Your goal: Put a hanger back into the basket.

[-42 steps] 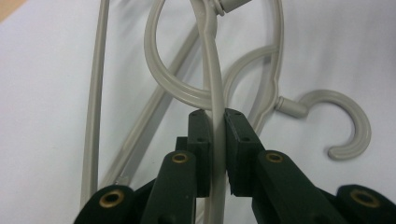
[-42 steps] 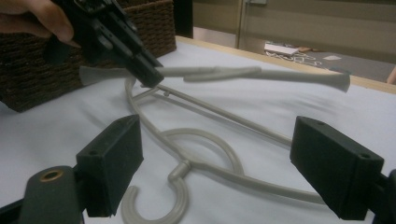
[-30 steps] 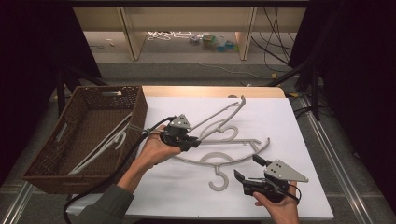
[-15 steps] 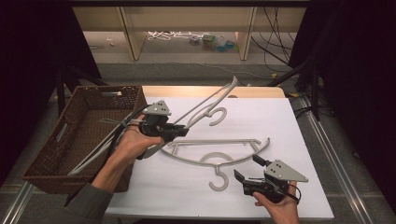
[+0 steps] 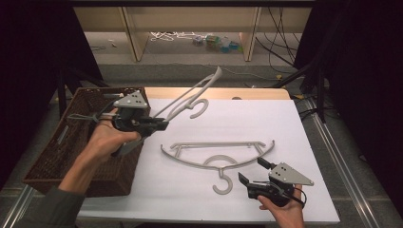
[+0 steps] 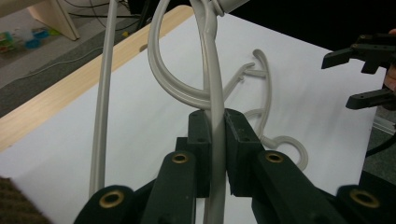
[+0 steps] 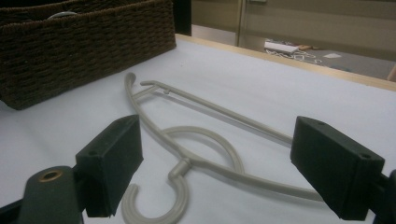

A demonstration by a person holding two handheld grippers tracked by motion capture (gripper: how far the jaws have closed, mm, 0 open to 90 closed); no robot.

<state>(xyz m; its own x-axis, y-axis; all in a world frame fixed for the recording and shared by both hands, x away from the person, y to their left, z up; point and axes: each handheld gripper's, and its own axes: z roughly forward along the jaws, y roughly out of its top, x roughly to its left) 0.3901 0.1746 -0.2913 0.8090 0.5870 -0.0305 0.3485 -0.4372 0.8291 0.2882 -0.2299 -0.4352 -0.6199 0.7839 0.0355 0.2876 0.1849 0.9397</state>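
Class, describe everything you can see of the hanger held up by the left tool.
The lifted hanger is pale grey and looks like plastic, with a curved shoulder bar, a straight crossbar and an open hook. It hangs tilted in the air above the white table, one end reaching over the wicker basket. The left tool is shut on its curved bar.

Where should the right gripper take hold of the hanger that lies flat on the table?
Probably at the neck of the flat hanger, just above its hook. It lies straight ahead of the open right gripper, between its fingers in the right gripper view, and the stem there is thin with space on both sides.
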